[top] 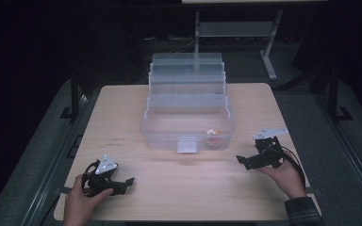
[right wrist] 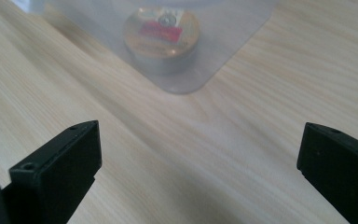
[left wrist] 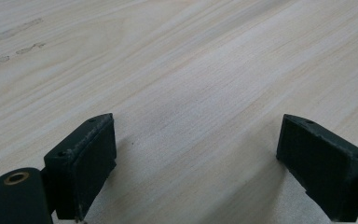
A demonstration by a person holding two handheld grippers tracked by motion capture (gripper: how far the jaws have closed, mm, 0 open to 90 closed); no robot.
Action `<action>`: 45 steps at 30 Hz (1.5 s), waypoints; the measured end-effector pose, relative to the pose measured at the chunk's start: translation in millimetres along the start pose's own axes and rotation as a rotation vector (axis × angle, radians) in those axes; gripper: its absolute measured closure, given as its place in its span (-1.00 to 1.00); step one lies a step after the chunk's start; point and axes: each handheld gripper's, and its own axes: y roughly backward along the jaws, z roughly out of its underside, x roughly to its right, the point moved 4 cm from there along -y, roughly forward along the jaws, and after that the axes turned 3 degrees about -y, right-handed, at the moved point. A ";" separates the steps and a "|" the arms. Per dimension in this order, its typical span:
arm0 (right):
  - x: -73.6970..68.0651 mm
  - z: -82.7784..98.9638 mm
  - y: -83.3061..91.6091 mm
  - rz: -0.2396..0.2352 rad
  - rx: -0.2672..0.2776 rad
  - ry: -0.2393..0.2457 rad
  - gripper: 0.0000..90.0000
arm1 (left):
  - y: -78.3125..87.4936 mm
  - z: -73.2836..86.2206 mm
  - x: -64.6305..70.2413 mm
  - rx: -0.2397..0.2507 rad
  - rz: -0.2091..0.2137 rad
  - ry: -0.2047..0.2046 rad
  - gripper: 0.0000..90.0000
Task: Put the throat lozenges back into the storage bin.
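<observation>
A clear tiered plastic box (top: 187, 113) stands open in the middle of the pale wooden surface (top: 122, 122), its stepped trays fanned back and its front bin facing the person. Inside that bin, at its front right corner, sits a small round tin (top: 214, 140) with a reddish label; the right gripper view looks straight at it through the clear wall (right wrist: 163, 32). The right tongs (top: 243, 161) hover just off that corner with jaws spread wide and nothing between them, aimed roughly at the tin. The left tongs (top: 128, 182) rest low near the front left of the surface, also spread and empty, well apart from the box. The step in hand looks like a reach for the tin, and the wall stands in the way of a level approach, so the right tongs should rise over the rim and come down from above, jaws either side of the round body. Since the tin sits close to the corner, the outer jaw has little room; a slight turn of the wrist may help. The left tongs could steady the front wall, because a light box may slide.
</observation>
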 end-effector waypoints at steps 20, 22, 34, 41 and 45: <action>5.2 48.8 14.5 0.035 0.082 -0.080 -1.00 | -0.3 0.0 0.0 0.003 -0.001 0.000 -0.75; 6.9 54.8 16.0 0.040 0.083 -0.094 -1.00 | -0.3 0.0 0.0 0.003 -0.001 0.000 -0.75; 11.5 81.7 17.9 0.061 0.089 -0.120 -1.00 | -0.3 0.0 0.0 0.003 -0.001 0.000 -0.76; 11.3 87.2 13.6 0.073 0.058 -0.111 -1.00 | -0.3 0.0 0.0 0.003 -0.001 0.000 -0.76; 10.3 89.4 9.5 0.092 0.031 -0.095 -1.00 | -0.3 0.0 0.0 0.003 -0.001 0.000 -0.76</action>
